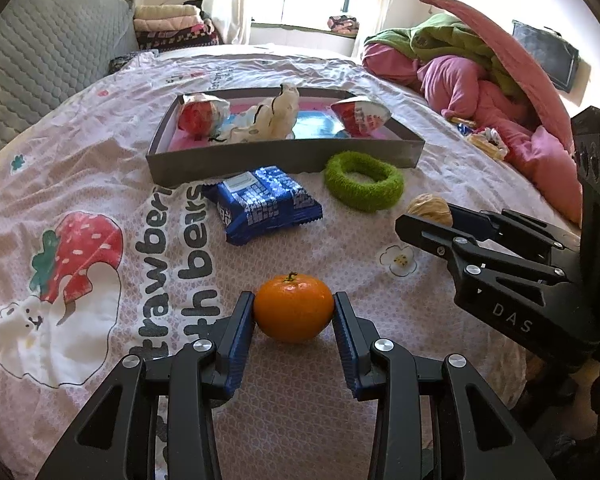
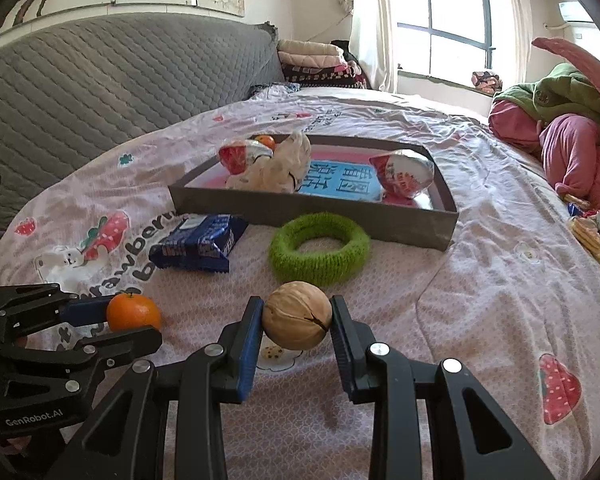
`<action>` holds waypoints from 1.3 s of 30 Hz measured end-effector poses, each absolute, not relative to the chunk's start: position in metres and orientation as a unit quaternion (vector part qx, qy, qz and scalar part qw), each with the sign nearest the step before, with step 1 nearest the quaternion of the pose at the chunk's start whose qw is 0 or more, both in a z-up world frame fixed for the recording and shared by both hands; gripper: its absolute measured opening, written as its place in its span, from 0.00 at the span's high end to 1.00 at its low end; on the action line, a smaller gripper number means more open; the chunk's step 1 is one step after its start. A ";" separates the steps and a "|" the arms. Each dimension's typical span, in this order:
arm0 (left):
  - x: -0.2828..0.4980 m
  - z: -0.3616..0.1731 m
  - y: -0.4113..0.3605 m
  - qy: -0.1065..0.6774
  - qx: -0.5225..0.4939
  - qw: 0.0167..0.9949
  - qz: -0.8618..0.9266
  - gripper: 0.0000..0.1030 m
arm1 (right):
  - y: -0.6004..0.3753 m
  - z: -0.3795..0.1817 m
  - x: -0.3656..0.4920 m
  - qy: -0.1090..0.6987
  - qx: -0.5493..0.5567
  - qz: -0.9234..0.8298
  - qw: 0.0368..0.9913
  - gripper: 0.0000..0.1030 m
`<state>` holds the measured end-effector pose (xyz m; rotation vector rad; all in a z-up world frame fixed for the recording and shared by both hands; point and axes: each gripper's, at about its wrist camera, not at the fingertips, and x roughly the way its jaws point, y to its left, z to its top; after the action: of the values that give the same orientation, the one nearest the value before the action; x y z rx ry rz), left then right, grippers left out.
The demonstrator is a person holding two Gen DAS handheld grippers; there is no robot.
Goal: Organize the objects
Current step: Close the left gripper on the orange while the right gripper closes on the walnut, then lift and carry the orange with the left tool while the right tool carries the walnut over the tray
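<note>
My left gripper (image 1: 294, 305) is shut on an orange mandarin (image 1: 293, 310) that rests on the pink printed sheet; the right wrist view shows the same fruit (image 2: 134, 312) at lower left. My right gripper (image 2: 298, 313) is shut on a tan walnut (image 2: 297, 315), held just over the sheet. In the left wrist view the right gripper (image 1: 432, 220) comes in from the right with the walnut (image 1: 430, 206). Beyond both lie a blue snack packet (image 1: 266, 204), a green fuzzy ring (image 1: 364, 180) and a grey tray (image 1: 284, 154) holding two red-white packets and a white toy.
A small orange (image 2: 265, 141) sits at the tray's back left. Pink and green bedding (image 1: 480, 72) is heaped on the right, with snack wrappers (image 1: 486, 140) at its foot. A grey quilted headboard (image 2: 100, 80) runs along the left, with folded blankets (image 2: 312, 56) behind.
</note>
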<state>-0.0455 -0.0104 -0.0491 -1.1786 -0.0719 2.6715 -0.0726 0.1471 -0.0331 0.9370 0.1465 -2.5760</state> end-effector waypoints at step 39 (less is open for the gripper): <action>-0.082 -0.012 -0.026 -0.029 -0.360 0.072 0.930 0.61 | 0.166 -0.004 -0.078 0.034 0.281 -0.943 0.174 0.67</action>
<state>-0.0815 -0.0260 -0.0122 -1.0819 -0.0861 2.7930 -0.0783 0.1658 -0.0040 0.7969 0.0957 -2.6740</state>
